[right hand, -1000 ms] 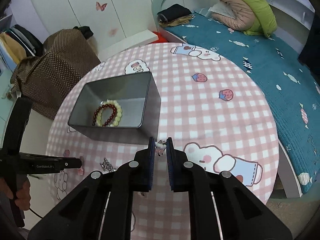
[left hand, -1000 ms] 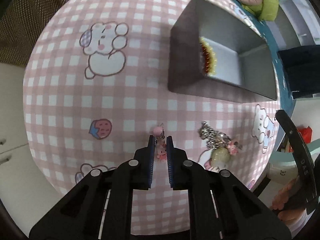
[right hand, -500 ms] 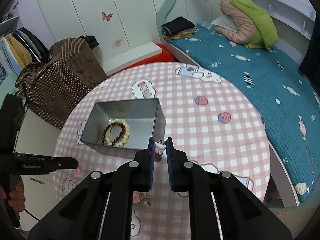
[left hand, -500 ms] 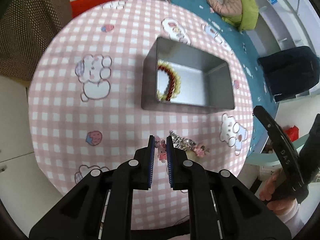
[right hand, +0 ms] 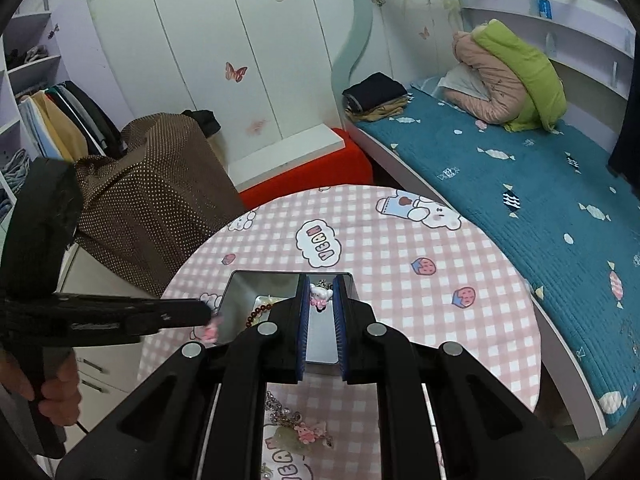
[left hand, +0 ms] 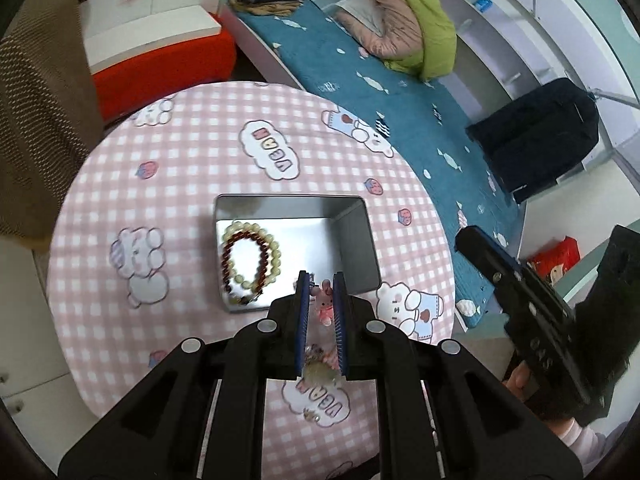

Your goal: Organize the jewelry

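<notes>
Two charms (left hand: pixel 323 303) (right hand: pixel 319 296) half-hidden between clamped jaws.

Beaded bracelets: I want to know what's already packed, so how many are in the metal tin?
2, both lying against the left side of the tin: a pale cream bracelet and a dark red bracelet overlapping it. The left tool may hide more.

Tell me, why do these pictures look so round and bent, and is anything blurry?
Both wrist views are fisheye: the table bulges and corners go black. Left view: the metal tin mirrors the bead bracelets. Right view: wardrobe doors look slightly soft.
</notes>
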`<state>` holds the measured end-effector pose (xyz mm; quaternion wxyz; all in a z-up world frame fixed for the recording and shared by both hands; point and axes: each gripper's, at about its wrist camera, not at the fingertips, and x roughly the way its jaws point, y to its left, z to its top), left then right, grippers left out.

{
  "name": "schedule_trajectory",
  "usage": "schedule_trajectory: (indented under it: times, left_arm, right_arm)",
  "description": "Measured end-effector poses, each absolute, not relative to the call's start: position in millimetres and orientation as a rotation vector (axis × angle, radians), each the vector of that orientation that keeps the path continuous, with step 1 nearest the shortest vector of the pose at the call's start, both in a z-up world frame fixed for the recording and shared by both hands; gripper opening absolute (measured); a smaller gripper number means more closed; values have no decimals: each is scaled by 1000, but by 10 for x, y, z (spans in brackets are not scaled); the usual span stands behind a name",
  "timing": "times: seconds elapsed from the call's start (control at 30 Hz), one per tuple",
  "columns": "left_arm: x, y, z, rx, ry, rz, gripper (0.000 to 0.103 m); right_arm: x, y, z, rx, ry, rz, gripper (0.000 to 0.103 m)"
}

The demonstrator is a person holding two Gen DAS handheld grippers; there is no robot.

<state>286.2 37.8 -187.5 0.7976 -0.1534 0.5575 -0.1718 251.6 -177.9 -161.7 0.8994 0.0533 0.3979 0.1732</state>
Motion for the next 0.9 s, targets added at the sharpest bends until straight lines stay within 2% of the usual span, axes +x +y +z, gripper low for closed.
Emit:
schedule_trajectory:
  times: [0.57, 0.9]
  left_arm:
    - [3254, 3, -2738, -366, 1390, -396, 11]
    - [3282, -87, -2786, -321, 1415, -384, 12]
  right_arm:
    - [2639, -1559, -2242, 66, 1012, 394, 11]
    - [2659, -1571, -2364, 110, 1078, 413, 15]
